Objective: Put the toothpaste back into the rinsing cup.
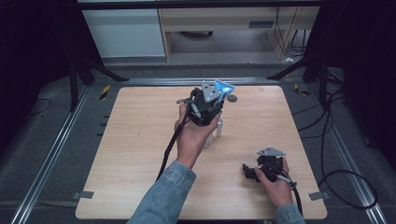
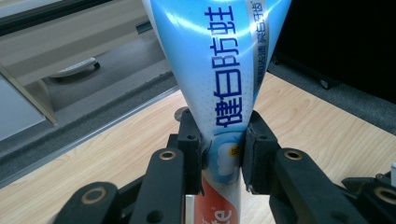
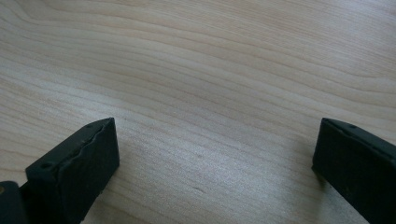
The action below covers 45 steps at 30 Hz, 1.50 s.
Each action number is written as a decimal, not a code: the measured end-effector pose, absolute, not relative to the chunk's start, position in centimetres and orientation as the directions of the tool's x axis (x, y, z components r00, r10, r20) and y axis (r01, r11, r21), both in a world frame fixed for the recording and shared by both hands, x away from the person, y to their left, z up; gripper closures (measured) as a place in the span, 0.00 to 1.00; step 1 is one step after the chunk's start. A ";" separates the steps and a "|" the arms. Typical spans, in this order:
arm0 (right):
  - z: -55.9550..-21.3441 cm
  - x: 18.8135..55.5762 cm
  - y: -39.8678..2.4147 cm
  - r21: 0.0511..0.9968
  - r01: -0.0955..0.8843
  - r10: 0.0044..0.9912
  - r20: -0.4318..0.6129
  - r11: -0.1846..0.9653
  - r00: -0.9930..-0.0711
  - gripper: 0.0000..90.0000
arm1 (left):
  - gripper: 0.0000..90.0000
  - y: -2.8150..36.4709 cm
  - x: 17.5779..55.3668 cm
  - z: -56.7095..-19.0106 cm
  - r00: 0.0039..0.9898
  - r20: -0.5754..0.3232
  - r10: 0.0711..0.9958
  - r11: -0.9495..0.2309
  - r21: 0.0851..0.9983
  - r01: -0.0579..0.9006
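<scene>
toothpaste tube (image 2: 219,88): blue-and-white, clamped low on its body between your left tongs (image 2: 223,156), flat end fanning out above the jaws | place: lifted over the far middle of the bench (image 1: 140,140), above the small white cap (image 1: 219,127) | right tongs (image 3: 215,154): jaws wide apart, holding nothing, low over the bench's near right, well apart from the tube

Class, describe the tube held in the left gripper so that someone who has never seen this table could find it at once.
Start at the wooden table and find the left gripper raised near its far edge. Its jaws pinch a toothpaste tube by the body. It is pale blue with dark blue Chinese lettering, unlike the small white bottle nearby.
</scene>
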State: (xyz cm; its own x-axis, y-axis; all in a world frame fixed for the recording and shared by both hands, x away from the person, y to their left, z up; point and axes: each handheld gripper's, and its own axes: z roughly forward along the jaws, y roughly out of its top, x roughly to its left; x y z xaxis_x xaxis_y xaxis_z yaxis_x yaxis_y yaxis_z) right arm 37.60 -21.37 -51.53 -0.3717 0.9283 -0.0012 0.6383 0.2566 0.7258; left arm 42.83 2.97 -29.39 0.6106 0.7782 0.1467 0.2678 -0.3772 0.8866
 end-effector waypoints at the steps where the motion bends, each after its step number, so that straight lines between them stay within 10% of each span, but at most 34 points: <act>1: -51.5 37.6 -21.4 0.726 0.638 0.928 -0.001 0.257 -0.372 0.01 | 0.80 3.0 43.0 -29.3 0.610 0.146 0.779 -0.375 0.888 0.266; 45: -51.5 37.5 -21.4 0.725 0.638 0.925 0.004 0.259 -0.380 0.01 | 0.80 4.7 44.9 -31.2 0.485 0.117 0.867 -0.254 0.940 0.227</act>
